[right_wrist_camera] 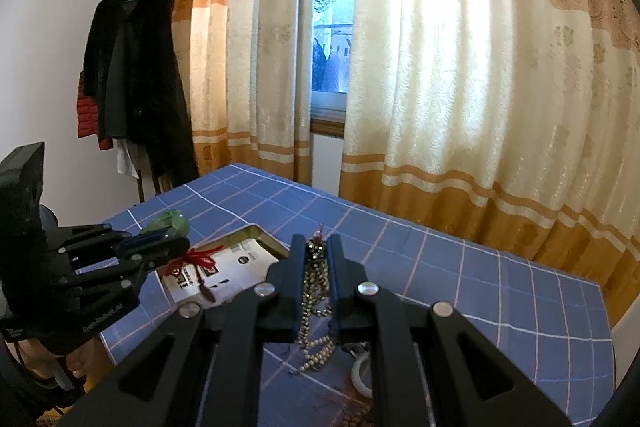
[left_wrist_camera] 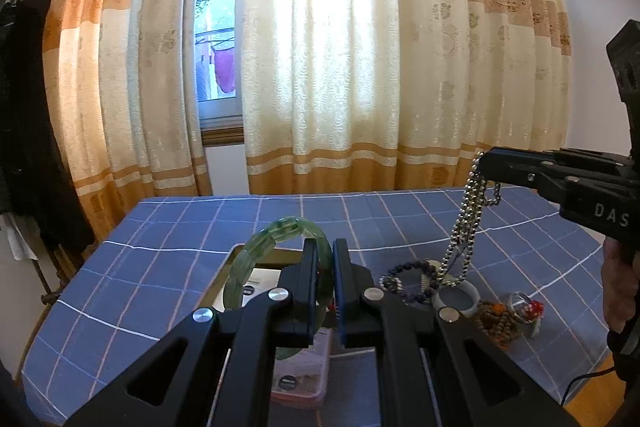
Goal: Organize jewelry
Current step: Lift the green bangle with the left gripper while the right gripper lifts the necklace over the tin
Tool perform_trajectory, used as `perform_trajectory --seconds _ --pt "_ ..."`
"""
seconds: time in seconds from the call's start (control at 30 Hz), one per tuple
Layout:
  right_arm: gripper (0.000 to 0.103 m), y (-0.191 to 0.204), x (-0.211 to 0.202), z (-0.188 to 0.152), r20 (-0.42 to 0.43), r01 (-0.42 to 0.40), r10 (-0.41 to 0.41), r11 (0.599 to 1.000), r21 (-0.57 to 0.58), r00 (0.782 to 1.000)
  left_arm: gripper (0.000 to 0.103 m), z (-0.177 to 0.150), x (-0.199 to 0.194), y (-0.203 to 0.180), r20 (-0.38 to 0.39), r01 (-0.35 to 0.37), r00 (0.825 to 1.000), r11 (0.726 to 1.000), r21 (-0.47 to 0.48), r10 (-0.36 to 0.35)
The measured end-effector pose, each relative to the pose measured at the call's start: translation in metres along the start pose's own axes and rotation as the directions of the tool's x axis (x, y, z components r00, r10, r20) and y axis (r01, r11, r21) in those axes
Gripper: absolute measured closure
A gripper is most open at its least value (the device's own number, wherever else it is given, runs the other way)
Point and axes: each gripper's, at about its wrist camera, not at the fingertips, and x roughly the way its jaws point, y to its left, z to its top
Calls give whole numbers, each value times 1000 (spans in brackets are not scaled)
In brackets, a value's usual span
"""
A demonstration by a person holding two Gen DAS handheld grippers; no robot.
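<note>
My left gripper point(left_wrist_camera: 325, 251) is shut on a green stone bracelet point(left_wrist_camera: 256, 251) and holds it upright above a shallow gold-rimmed tray point(left_wrist_camera: 234, 259). In the right wrist view the left gripper point(right_wrist_camera: 176, 241) shows at the left with the green bracelet point(right_wrist_camera: 170, 221). My right gripper point(right_wrist_camera: 316, 247) is shut on a long pale bead necklace point(right_wrist_camera: 314, 311) that hangs down toward the table. In the left wrist view the right gripper point(left_wrist_camera: 486, 157) holds the necklace point(left_wrist_camera: 464, 223) above a pile of jewelry point(left_wrist_camera: 460, 291).
The tray point(right_wrist_camera: 256, 231) holds printed cards and a red tassel point(right_wrist_camera: 196, 259). A white bangle point(left_wrist_camera: 456, 301), dark bead bracelets and a brown bead string point(left_wrist_camera: 496, 319) lie on the blue checked tablecloth point(left_wrist_camera: 160, 267). Curtains hang behind the table. Coats point(right_wrist_camera: 132, 67) hang at the left.
</note>
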Motion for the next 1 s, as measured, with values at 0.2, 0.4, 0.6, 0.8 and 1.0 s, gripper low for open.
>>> perform_trajectory --seconds 0.2,0.4,0.6,0.8,1.0 --pt "90 9 7 5 7 -32 32 999 -6 999 96 1 6 13 -11 -43 999 999 -15 43" --pt "90 21 16 10 4 -56 56 998 -22 998 96 1 15 23 -30 -79 996 996 -28 78" --pt "90 30 26 15 0 -79 79 996 -32 997 96 2 22 36 -39 -108 994 994 -30 106" --pt "90 39 37 19 -4 -104 104 994 -37 995 96 8 29 50 -41 -134 990 991 -28 133" --pt "90 46 52 22 -13 -125 124 991 -40 992 96 13 41 64 -41 -149 988 989 -26 148"
